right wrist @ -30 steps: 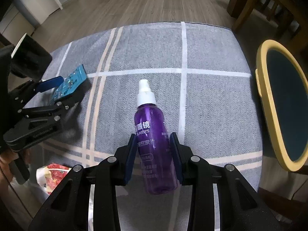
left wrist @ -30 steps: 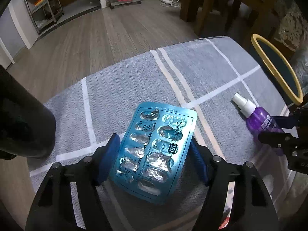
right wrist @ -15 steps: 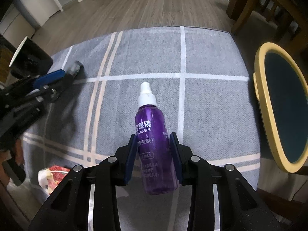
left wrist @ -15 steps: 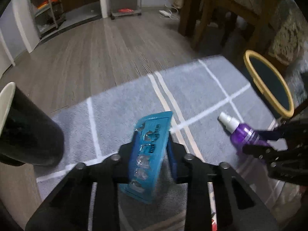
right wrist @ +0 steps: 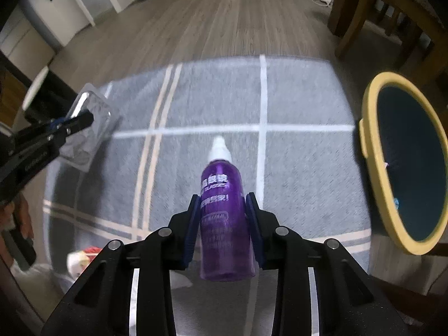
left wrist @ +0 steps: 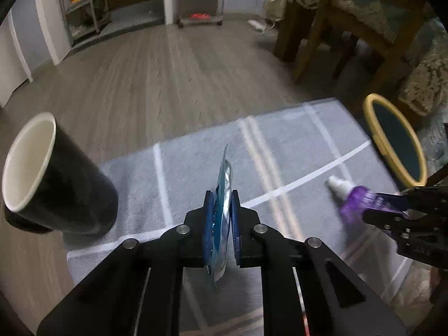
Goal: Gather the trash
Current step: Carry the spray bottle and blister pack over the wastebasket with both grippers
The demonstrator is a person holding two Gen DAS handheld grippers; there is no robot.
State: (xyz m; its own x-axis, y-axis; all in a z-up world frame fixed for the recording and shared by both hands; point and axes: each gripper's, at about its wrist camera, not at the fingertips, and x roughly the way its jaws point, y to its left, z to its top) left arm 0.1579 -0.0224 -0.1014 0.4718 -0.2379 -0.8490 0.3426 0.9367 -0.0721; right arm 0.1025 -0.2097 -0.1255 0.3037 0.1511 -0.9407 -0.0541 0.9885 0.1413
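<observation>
My left gripper (left wrist: 221,210) is shut on a blue blister pack (left wrist: 222,196), held edge-on above the grey rug (left wrist: 196,168); the pack shows silver in the right wrist view (right wrist: 86,128). My right gripper (right wrist: 224,212) is shut on a purple spray bottle (right wrist: 221,196) with a white cap, lifted over the rug; it also shows in the left wrist view (left wrist: 355,196). A black bin with a white inside (left wrist: 42,173) stands at the rug's left edge. A yellow-rimmed dark bin (right wrist: 403,162) stands at the rug's right edge, also seen in the left wrist view (left wrist: 394,140).
A red and white wrapper (right wrist: 81,257) lies on the rug near its front left. Wooden chair and table legs (left wrist: 336,42) stand beyond the rug at the right. A wheeled cart (left wrist: 198,0) and shelves (left wrist: 81,2) stand against the far wall.
My left gripper shut on the blister pack, lifted it off the rug and turned it on edge. My right gripper rose with the spray bottle.
</observation>
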